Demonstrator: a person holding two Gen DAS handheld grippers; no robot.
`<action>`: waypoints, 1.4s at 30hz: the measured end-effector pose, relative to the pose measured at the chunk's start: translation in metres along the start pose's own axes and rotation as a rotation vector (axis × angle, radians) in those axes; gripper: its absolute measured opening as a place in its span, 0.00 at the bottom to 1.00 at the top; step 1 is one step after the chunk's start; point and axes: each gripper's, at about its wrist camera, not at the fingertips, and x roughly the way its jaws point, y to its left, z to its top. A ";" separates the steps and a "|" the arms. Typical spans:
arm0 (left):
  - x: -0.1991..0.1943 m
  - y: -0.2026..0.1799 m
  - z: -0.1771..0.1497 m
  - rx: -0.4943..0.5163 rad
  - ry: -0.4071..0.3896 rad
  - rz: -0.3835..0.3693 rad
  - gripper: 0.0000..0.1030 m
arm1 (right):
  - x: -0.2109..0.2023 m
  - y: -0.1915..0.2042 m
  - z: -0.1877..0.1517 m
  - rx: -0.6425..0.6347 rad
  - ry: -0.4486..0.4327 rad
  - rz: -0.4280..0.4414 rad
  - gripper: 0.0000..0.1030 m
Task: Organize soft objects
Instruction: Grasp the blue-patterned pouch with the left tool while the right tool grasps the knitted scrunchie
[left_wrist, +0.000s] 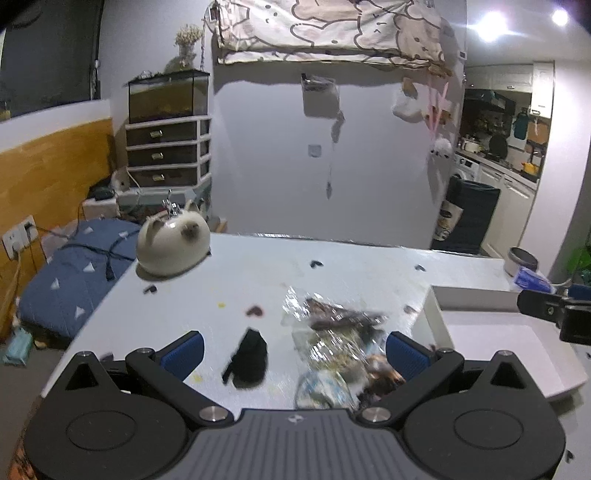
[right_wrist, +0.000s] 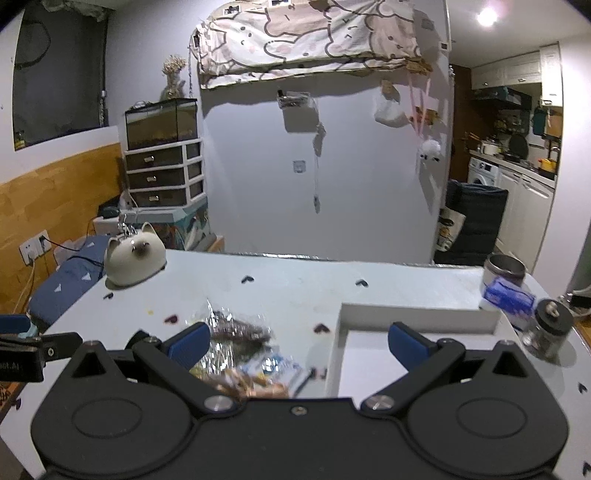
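Small black soft item (left_wrist: 246, 360), crumpled, lying on counter (left_wrist: 354, 266) left of clear bags. Crinkled clear plastic bags (left_wrist: 332, 332) holding dark and tan soft pieces, heaped flat mid-counter, contents blurred. White tray (right_wrist: 417, 314) just right of heap. Cream cat plush (left_wrist: 171, 243), round, sitting upright at far left corner

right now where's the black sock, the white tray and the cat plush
black sock (left_wrist: 248, 357), left wrist view, middle of the dark fabric
white tray (right_wrist: 419, 316), right wrist view, far wall
cat plush (left_wrist: 171, 245), left wrist view, round cream body
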 end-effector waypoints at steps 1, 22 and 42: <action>0.004 -0.001 0.004 0.011 -0.005 0.011 1.00 | 0.006 0.000 0.003 0.000 -0.005 0.009 1.00; 0.058 0.022 -0.009 0.002 0.154 0.013 1.00 | 0.136 0.040 -0.043 0.148 0.388 0.215 1.00; 0.120 0.017 -0.037 0.019 0.349 -0.227 0.85 | 0.138 0.038 -0.081 0.252 0.540 0.216 0.16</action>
